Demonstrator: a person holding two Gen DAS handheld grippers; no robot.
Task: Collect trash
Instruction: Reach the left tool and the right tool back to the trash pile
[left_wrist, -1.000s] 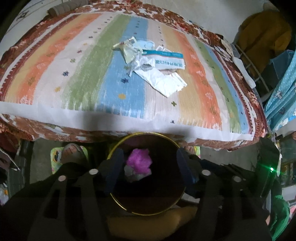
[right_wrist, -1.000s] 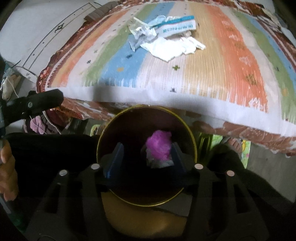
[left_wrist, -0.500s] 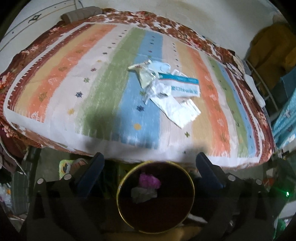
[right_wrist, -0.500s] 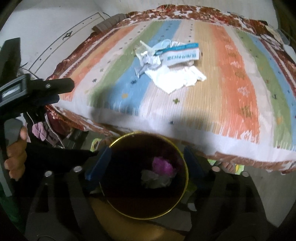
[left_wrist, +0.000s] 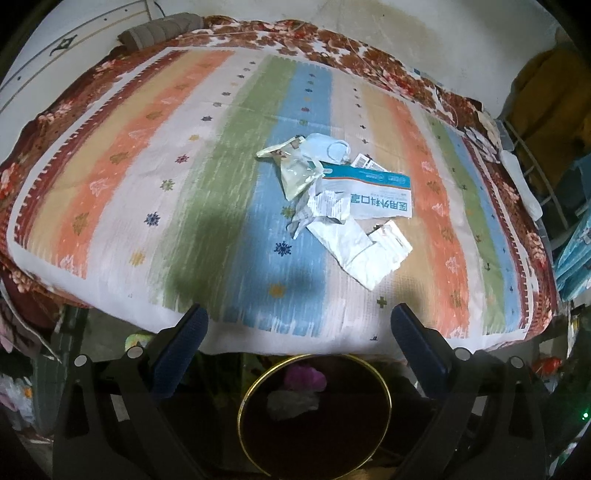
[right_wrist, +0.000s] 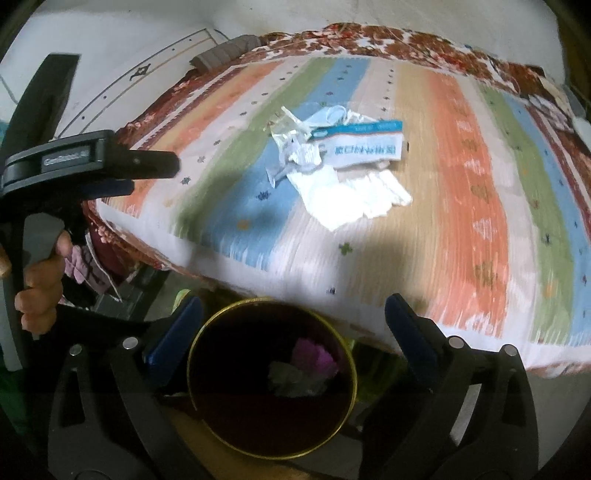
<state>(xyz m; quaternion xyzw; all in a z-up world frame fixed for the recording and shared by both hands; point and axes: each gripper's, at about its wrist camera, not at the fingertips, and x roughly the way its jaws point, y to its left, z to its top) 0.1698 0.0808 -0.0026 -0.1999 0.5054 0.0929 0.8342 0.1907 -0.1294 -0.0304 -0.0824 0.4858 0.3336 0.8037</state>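
Currently both grippers hang over the near edge of the bed, jaws spread wide, nothing between the fingers and nothing touched. Left gripper (left_wrist: 295, 325) sits above the gold-rimmed bin (left_wrist: 388, 391), blue finger pads either side of the bin's far rim, apart from it. Right gripper (right_wrist: 293, 314) likewise wide open over the same bin (right_wrist: 354, 373), empty. Bin is dark inside, sits low, just near of the bed edge; holds a magenta crumpled piece (left_wrist: 304, 374) and a whitish-grey crumpled piece (left_wrist: 291, 402) touching it, seen in the right wrist view too: magenta (right_wrist: 314, 354), whitish (right_wrist: 291, 376). Remaining trash lies in a loose pile mid-bed on the striped bedspread (left_wrist: 110, 177), well apart from both grippers, far of them. Pile: blue-and-white printed packet (left_wrist: 373, 194) on the right side, pale blue face mask (left_wrist: 325, 147) at the far end, clear plastic wrapper (left_wrist: 295, 173) left of the packet, crumpled printed paper (left_wrist: 325, 206) in the middle, white torn wrapper (left_wrist: 362, 247) nearest. Pieces overlap or touch. Right wrist view shows the same pile, blurred: packet (right_wrist: 364, 146), white wrapper (right_wrist: 347, 199). Same view has the left gripper's black body (right_wrist: 92, 162) at left, held by the person's hand (right_wrist: 40, 280), fingers wrapped on the handle. Brown floral blanket (left_wrist: 332, 40) borders the bedspread's far edge.
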